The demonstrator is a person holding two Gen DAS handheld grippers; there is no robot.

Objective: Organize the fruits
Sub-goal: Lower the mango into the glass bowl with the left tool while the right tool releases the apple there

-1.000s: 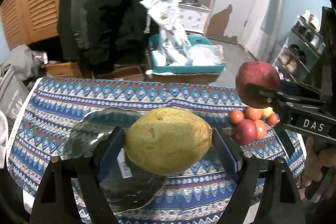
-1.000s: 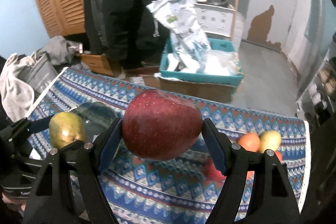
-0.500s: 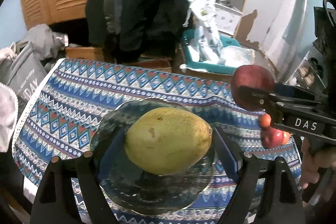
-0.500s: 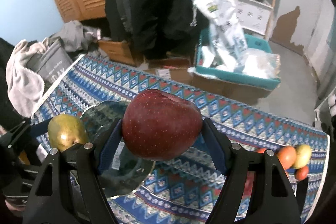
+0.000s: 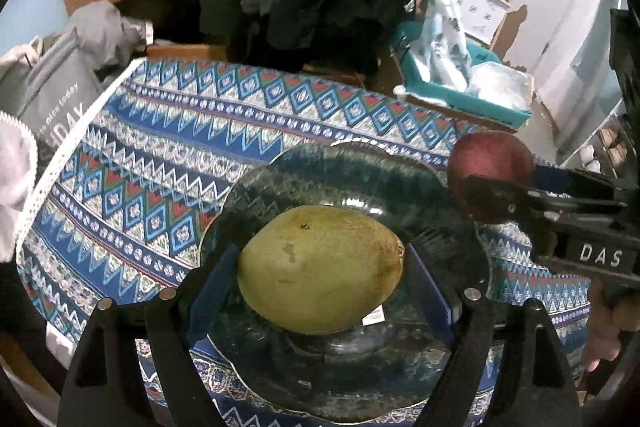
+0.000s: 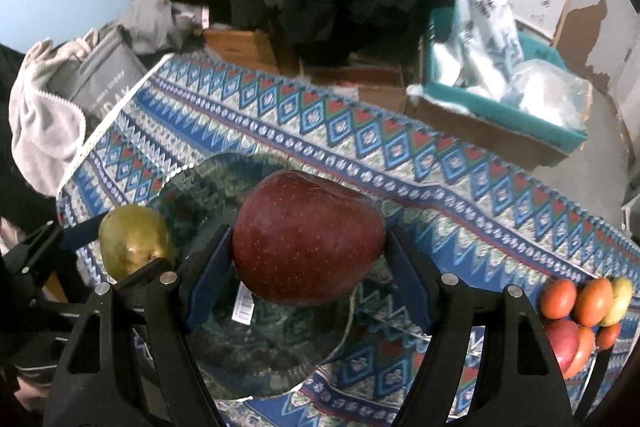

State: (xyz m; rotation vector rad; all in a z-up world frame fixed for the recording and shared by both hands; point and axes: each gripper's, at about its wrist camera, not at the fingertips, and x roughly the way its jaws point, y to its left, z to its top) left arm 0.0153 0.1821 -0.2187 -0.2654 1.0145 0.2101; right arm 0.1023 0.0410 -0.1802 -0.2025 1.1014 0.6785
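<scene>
Holding two fruits over the dark glass plate [image 5: 344,163], one per claw, both angled steeply down at it, presumably so each can be set on the plate rather than dropped. Left claw [image 5: 320,269] clamped on the green mango [image 5: 320,267], pads pressing its two ends, fruit lying crosswise just above the middle of the plate. Right claw [image 6: 308,239] clamped the same way on the red apple [image 6: 308,237], hanging over the plate's right-hand part, beside the mango and apart from it. Gripped across the widest part, likely to keep round, smooth fruit from rolling out.

Counting: one plate, nothing lying on it yet apart from a small white label seen through the glass. One mango, one apple in the claws. One loose heap of small fruit [image 6: 584,311] at the right end of the patterned cloth [image 6: 440,195], well apart from the plate: about six, mostly orange-red, one yellow-green, one darker red; partly hidden by the claw's finger, so no sure count. Two claws, one bare hand [image 5: 608,323] visible behind the right one.
</scene>
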